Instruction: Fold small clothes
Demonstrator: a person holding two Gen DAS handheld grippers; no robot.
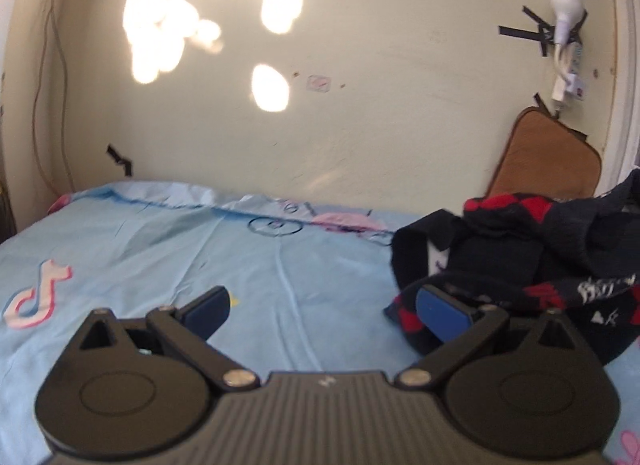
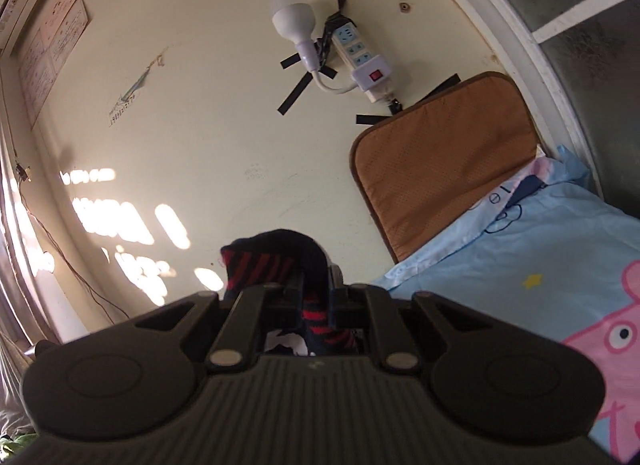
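Left wrist view: your left tool [image 1: 322, 307] stands wide, its blue pads [image 1: 438, 311] well apart with nothing between them, held low over the bed [image 1: 168, 249] and its pale blue cartoon-print sheet. To the right of the tool lies a heap of dark clothes [image 1: 532, 241], navy with red diamond patches and some white lettering; the right-hand pad overlaps the near edge of this heap in the picture, though the blur leaves it unclear whether pad and cloth touch. Behind the heap a brown cushion [image 1: 548, 153] leans against the cream wall [image 1: 360, 125], and above it a white bulb [image 1: 566, 11] and a power strip are fixed with black tape.

Right wrist view: your right tool [image 2: 314, 293] is drawn narrow and clamps a dark sock [image 2: 276, 261], navy with red stripes. The cloth rises above the fingertips and folds over them, and more of it hangs down behind the jaws toward the tool's body. This view is tilted, so that the wall fills most of it; the bulb [image 2: 290, 15], the power strip [image 2: 360, 57] and the cushion [image 2: 440, 153] appear above the tool, and the bed [image 2: 540, 249] at right.
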